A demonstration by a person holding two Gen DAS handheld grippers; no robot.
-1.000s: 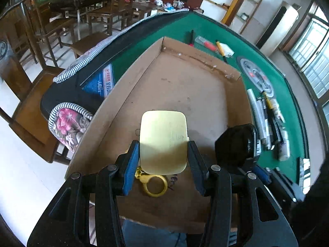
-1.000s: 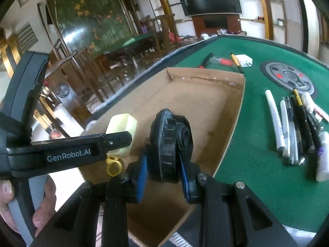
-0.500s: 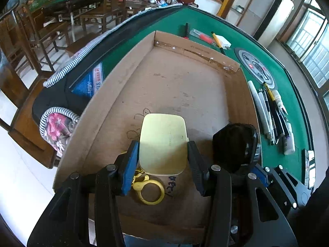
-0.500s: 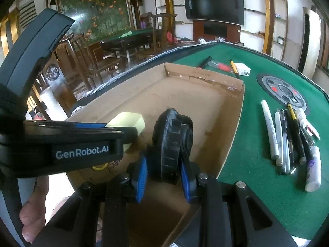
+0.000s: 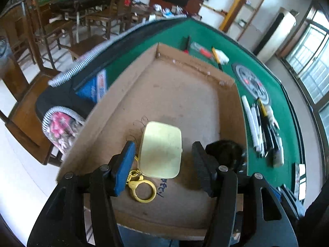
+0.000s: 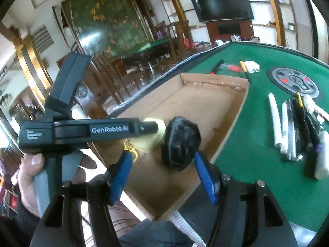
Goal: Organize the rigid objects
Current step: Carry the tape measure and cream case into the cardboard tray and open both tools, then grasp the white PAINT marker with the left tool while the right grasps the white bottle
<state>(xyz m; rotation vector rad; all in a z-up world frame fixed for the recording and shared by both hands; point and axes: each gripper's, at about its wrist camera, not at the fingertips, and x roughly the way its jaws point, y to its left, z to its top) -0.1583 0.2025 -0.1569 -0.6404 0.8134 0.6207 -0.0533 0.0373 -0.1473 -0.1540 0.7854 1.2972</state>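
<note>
A pale yellow flat case (image 5: 160,150) with a gold key ring (image 5: 143,191) lies on the floor of the shallow cardboard box (image 5: 181,94). My left gripper (image 5: 162,168) is open around it, jaws apart from its sides. A black round wheel-like object (image 6: 180,144) sits in the box near its right wall; it also shows in the left wrist view (image 5: 226,154). My right gripper (image 6: 162,177) is open, its blue pads (image 6: 121,177) clear of the black object. The yellow case (image 6: 154,133) is partly hidden behind the left gripper's body in the right wrist view.
Several pens and markers (image 6: 296,127) lie on the green felt table (image 6: 257,164) right of the box. A round grey disc (image 6: 292,82) lies beyond them. More small tools (image 5: 207,53) lie behind the box. Wooden chairs (image 5: 51,33) stand left of the table.
Both grippers have opened. The left let go of the yellow case and the right let go of the black object; both now rest in the box.
</note>
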